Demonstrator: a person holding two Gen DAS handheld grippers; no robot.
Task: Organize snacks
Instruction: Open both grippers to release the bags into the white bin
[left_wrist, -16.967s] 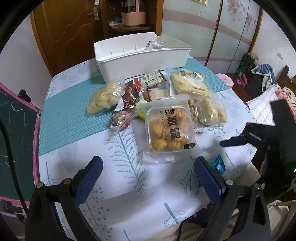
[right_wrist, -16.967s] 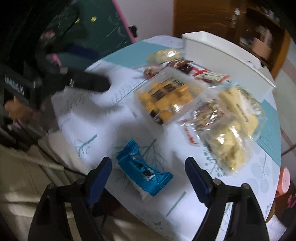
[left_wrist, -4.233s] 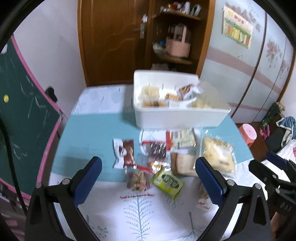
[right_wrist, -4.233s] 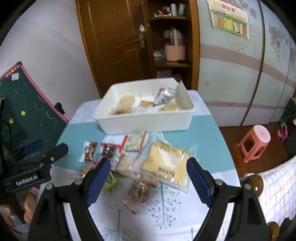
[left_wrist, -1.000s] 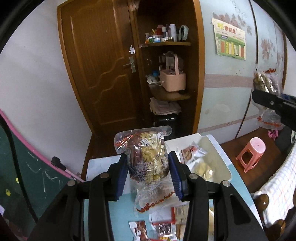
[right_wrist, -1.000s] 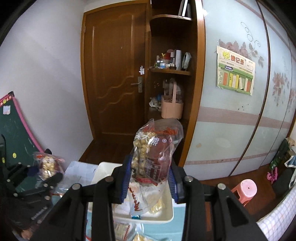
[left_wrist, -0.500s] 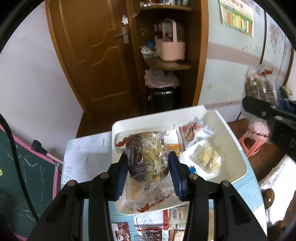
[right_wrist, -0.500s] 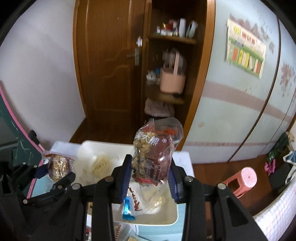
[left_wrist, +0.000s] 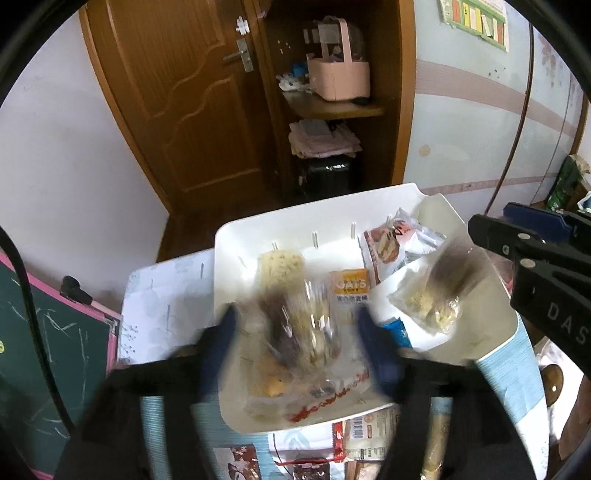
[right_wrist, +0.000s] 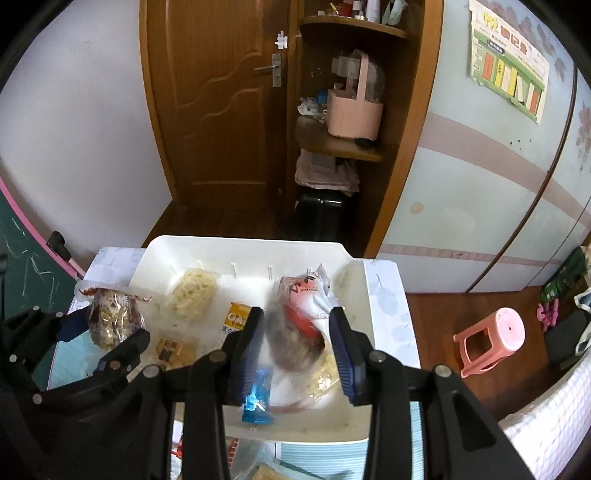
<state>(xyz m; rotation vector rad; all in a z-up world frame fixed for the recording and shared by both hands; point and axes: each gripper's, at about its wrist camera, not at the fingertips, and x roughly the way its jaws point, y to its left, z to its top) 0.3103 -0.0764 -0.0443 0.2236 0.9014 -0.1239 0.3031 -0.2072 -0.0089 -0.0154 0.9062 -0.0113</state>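
White bin (left_wrist: 373, 203) below; left gripper (left_wrist: 301, 332) just opened, nut bag (left_wrist: 295, 328) released.

Soft even indoor light, strong fisheye bending with black corners, left gripper (left_wrist: 295, 343) and its snack bag (left_wrist: 299, 332) smeared by motion blur, background sharp

Brown wood door (right_wrist: 221, 110) w/ metal handle stands shut in a white wall. Beside it, open corner shelves (right_wrist: 343, 147) hold a pink basket (right_wrist: 354, 110) (folded cloth one shelf lower). Pale blue wardrobe panels (right_wrist: 480, 177) carry a poster (right_wrist: 508, 59); pink stool (right_wrist: 491, 339) on wood floor.
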